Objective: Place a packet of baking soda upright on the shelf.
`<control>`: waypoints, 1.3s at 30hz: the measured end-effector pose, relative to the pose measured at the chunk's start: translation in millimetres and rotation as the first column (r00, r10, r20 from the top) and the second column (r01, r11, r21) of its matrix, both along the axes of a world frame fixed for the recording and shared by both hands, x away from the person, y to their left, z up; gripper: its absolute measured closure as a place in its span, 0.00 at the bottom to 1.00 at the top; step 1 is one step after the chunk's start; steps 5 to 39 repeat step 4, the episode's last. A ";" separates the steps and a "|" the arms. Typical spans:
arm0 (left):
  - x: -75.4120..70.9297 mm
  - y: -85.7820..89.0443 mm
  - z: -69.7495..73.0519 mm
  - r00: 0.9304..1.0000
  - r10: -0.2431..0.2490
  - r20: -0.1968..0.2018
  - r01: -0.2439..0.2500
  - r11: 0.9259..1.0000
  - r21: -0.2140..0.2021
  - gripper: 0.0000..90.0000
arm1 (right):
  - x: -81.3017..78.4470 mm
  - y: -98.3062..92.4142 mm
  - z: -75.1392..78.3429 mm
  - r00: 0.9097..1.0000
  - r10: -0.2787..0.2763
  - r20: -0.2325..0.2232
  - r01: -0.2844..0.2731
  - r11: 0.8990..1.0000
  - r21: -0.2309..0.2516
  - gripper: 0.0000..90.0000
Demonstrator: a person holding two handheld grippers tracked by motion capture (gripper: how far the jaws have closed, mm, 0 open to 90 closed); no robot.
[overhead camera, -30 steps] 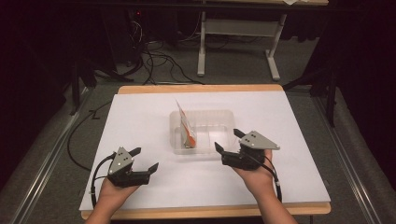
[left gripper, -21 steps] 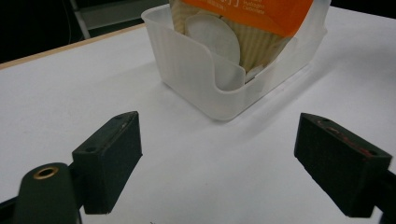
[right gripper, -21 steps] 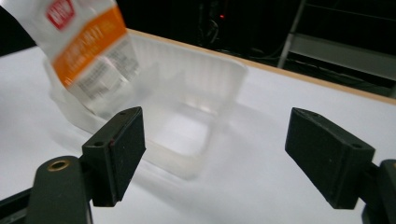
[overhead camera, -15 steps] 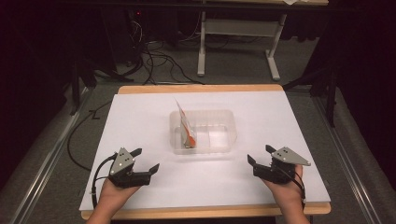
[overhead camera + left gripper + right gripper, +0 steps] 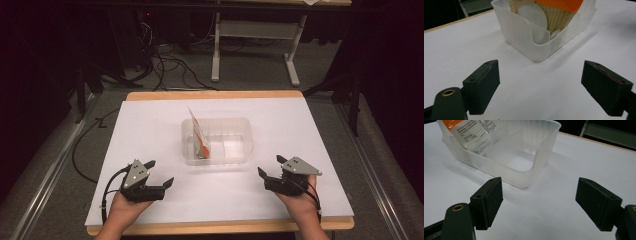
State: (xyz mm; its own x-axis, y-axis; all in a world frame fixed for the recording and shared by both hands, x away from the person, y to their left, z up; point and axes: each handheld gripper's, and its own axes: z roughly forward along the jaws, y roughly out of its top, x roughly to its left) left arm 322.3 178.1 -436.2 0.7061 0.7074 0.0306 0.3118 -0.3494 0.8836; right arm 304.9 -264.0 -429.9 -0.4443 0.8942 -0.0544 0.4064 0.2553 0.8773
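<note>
A clear plastic tub stands at the middle of the white table. An orange-and-white packet leans upright in its left part, sticking above the rim. The left gripper view shows the tub close ahead, with the packet's orange top and ribbed pale contents inside. In the right gripper view the tub's empty right part lies ahead, with the printed packet at its far left. My left gripper rests open near the front left. Open too, my right gripper sits at the front right. Nothing is between either pair of jaws.
The table's wooden front edge runs just behind my hands. Beyond the table are a dark floor with cables and a white desk frame. A rail runs along the floor on the left.
My right gripper has drawn back from beside the tub to the front right of the table. The left gripper has stayed put.
</note>
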 end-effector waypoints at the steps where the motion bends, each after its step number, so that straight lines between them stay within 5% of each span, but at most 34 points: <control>1: -0.4 -0.1 0.1 1.000 0.000 0.001 0.000 1.000 0.001 0.17 | 0.0 -1.7 -0.3 1.000 -0.007 -0.006 0.007 1.000 0.007 0.24; 39: -1.3 -0.2 0.5 1.000 0.000 0.002 0.000 1.000 -0.005 0.18 | -0.8 -5.7 -0.2 1.000 -0.021 -0.011 0.021 1.000 0.016 0.24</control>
